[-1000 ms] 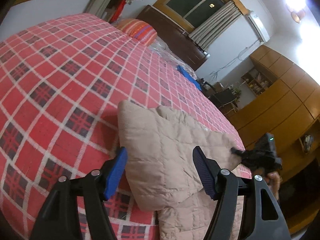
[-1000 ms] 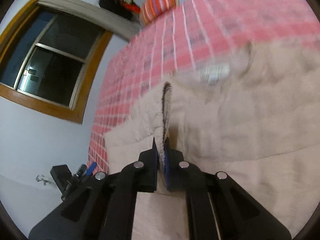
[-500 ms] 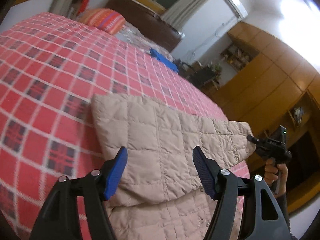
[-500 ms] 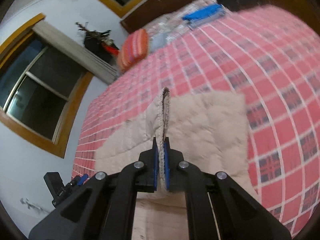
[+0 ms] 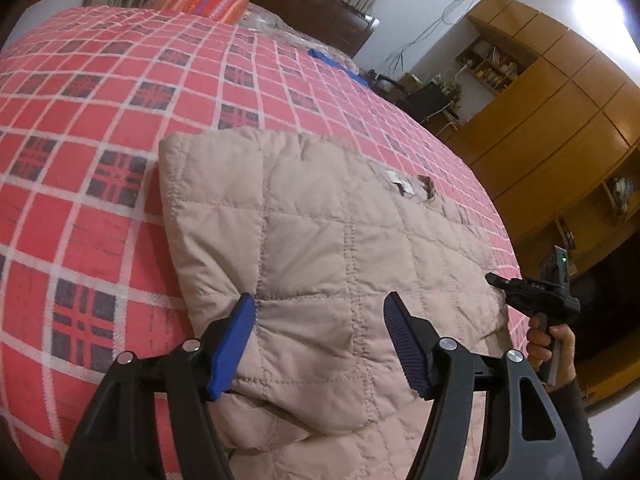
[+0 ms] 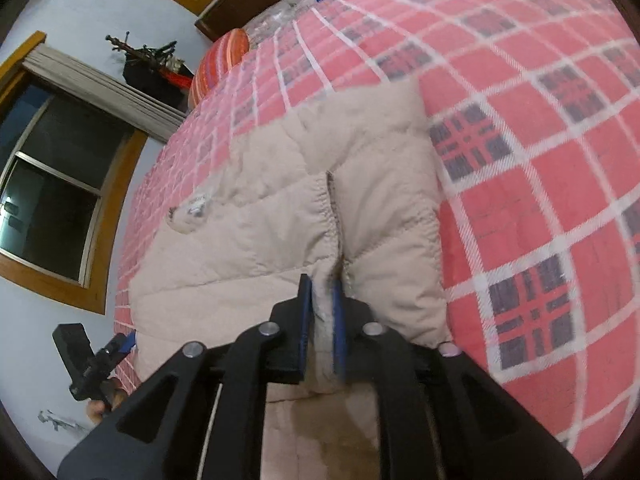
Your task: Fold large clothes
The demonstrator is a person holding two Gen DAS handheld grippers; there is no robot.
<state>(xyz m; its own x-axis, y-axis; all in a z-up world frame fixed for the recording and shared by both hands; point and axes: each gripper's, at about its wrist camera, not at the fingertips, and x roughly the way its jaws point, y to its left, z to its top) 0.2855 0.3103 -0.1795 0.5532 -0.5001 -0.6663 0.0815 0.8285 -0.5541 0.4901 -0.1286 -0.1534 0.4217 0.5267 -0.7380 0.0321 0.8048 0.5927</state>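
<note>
Only an unreadable white label (image 5: 401, 185) on the beige quilted jacket (image 5: 320, 248); right gripper (image 6: 322, 312) pinching its edge, left gripper (image 5: 320, 344) agape, empty

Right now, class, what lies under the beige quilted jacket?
The beige quilted jacket lies on the red plaid bedspread, which shows around it. Anything directly beneath the jacket is covered.

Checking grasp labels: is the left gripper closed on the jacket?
No. In the left wrist view the left gripper stands wide open, its blue fingers apart over the beige quilted jacket.

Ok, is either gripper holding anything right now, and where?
The right gripper pinches the beige quilted jacket by its stitched edge; the left gripper is open, holding nothing.
</note>
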